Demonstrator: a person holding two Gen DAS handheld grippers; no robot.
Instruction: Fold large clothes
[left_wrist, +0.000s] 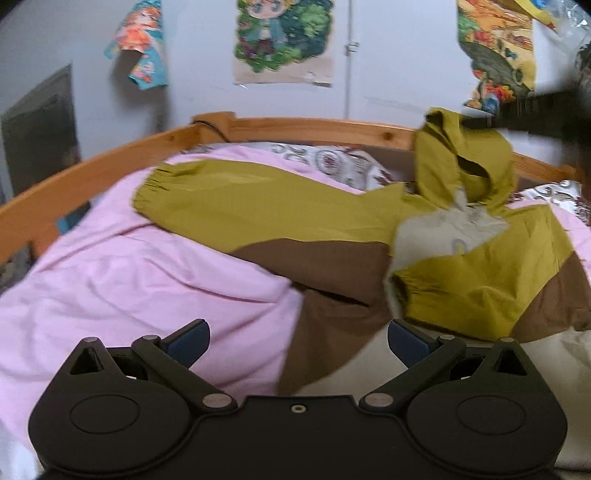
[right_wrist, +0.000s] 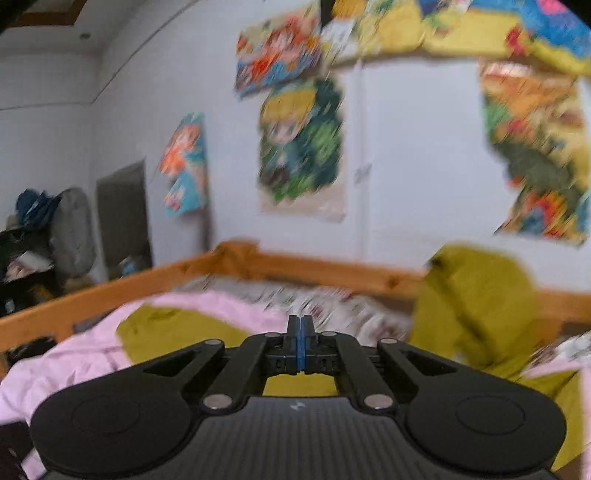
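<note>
Your left gripper (left_wrist: 298, 343) is wide open. Your right gripper (right_wrist: 300, 349) is pinched shut. The jacket (left_wrist: 332, 236) sleeve (left_wrist: 221, 195) points to ten o'clock.

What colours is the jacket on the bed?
The jacket is olive-yellow, brown and cream; clearest in the left wrist view.

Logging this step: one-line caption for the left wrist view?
Open left claw hovers over the olive-and-brown jacket on the pink sheet, hood lifted.
</note>
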